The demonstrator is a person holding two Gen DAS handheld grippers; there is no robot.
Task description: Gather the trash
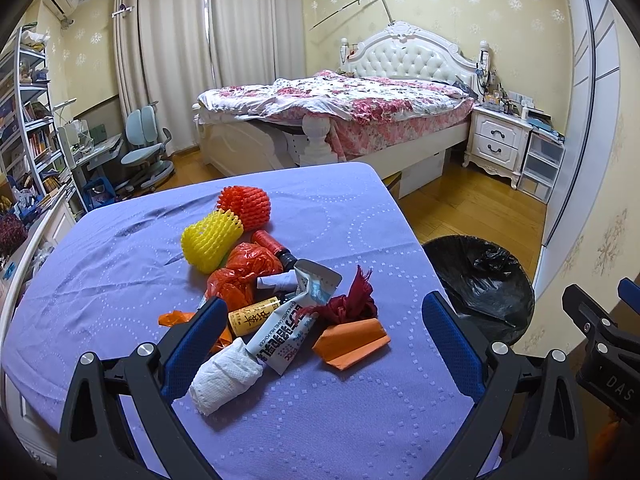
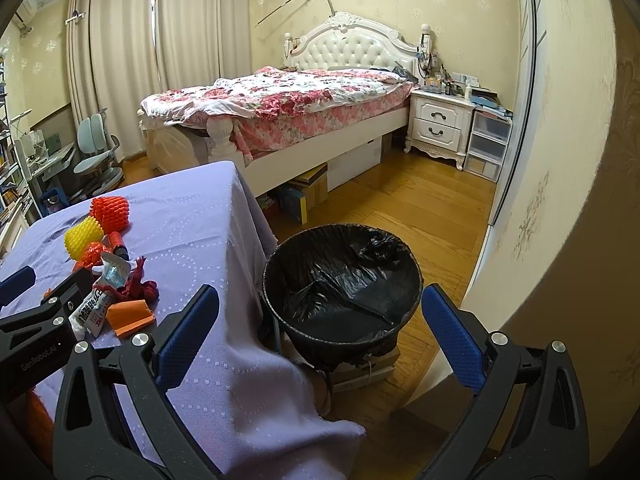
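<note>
Left wrist view: the left gripper (image 1: pixel 324 344) is spread wide over the trash pile on the purple bench (image 1: pixel 120 272), holding nothing. A tissue wad (image 1: pixel 226 376) lies at 7 o'clock, a milk-powder pouch (image 1: pixel 288 332) at centre, orange paper (image 1: pixel 348 344) just right. The right gripper (image 2: pixel 320 336) (also spread, empty) hangs above the bin (image 2: pixel 340 280), which stands beside the bench's 3 o'clock edge.

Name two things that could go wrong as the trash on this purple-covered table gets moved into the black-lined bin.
1. The trash is heaped: the white tissue wad leans on the printed sachet, with small bottles under the orange bag. Grabbing one could drag or roll the others.
2. The bin sits below the table edge, beside the hanging tablecloth. A piece released early may fall to the floor.
</note>
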